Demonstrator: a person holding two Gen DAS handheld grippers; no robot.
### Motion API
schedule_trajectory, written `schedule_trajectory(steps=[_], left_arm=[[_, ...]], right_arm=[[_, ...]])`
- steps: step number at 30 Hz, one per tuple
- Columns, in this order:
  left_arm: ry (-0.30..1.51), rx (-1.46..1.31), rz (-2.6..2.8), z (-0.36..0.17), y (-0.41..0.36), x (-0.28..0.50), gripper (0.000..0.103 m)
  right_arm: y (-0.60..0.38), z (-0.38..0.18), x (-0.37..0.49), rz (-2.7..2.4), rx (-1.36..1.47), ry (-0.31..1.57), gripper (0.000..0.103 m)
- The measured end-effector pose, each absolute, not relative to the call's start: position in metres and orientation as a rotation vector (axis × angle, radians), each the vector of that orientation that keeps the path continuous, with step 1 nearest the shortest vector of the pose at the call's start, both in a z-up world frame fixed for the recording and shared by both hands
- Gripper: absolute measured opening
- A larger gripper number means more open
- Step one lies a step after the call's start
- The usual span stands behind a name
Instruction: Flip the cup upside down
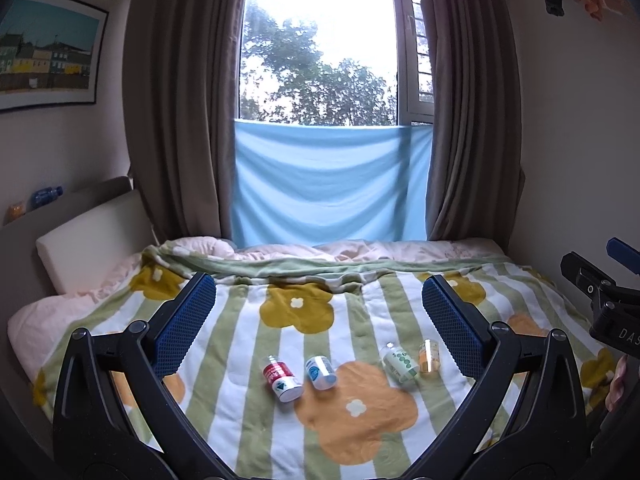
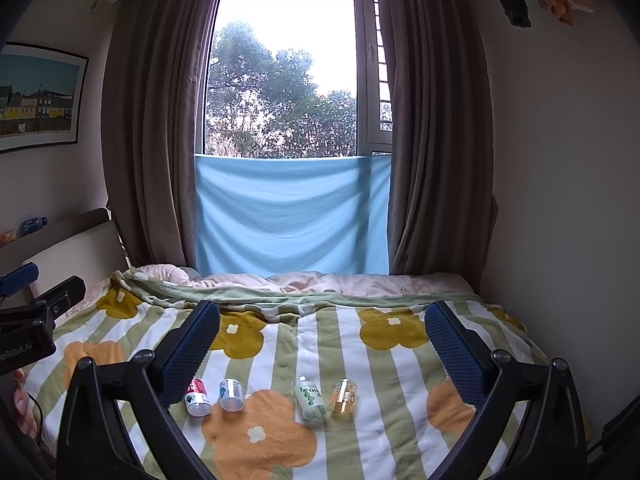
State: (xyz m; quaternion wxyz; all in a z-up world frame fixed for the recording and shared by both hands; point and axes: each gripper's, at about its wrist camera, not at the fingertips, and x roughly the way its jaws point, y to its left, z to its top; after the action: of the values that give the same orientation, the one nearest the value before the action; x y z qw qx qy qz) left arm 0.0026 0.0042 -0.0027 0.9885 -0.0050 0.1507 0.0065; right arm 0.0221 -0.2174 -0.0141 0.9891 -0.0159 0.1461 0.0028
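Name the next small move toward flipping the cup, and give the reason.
Probably ease the right gripper, jaws open and empty, down toward the amber cup. It sits rightmost of four small containers on the blanket, nearer that gripper's side.

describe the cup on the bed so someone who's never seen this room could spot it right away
On the flower-patterned blanket, four small containers lie in a row. The cup is the rightmost, beside the green-dotted bottle. It alone is clear amber, with no printed label.
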Motion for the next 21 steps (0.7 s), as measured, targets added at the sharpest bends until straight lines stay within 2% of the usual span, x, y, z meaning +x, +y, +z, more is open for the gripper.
schedule_trajectory(steps=[21], left_arm=[[0.299,0.005,-0.007,-0.0004,0.0009,0.0022,0.103]], right_arm=[[-0.2199,-0.0146,0.0244,0.002,-0.022,0.307,0.102]])
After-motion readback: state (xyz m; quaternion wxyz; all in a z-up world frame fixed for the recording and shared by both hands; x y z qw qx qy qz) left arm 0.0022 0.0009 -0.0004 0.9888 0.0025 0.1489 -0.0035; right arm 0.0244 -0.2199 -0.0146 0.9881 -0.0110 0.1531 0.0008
